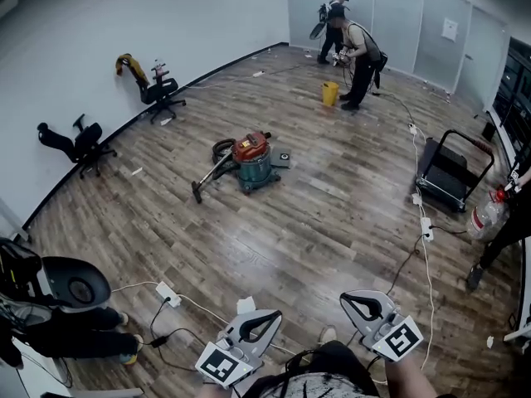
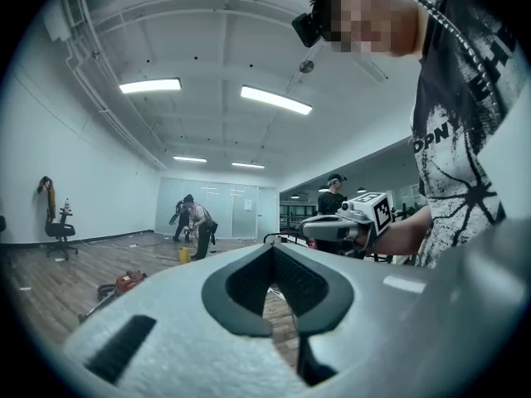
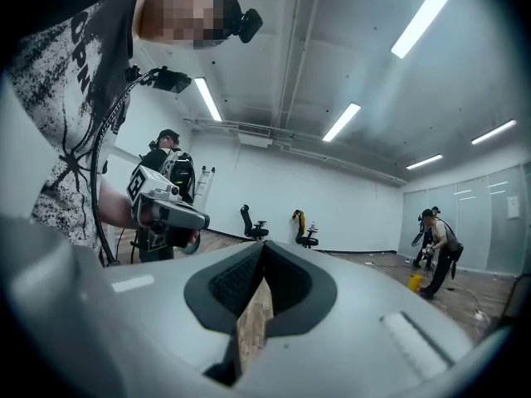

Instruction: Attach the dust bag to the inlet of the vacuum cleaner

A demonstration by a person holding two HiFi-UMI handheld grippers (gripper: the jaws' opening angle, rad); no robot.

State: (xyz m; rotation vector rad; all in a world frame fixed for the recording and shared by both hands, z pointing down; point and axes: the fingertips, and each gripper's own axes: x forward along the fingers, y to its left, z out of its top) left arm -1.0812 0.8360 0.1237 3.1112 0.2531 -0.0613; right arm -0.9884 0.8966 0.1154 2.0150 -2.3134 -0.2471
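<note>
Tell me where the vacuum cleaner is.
In the head view the vacuum cleaner sits mid-floor, slightly left of centre; the yellow bucket stands beyond it to the right.

A wood floor (image 1: 332,214) is running out to a white wall (image 1: 99,23) on the left, where two black chairs (image 1: 162,89) are standing apart. Glass panels (image 1: 415,23) are closing off the far end, a black cart (image 1: 448,172) is sitting at the right, and strip lights (image 2: 274,99) are glowing on the ceiling.
</note>
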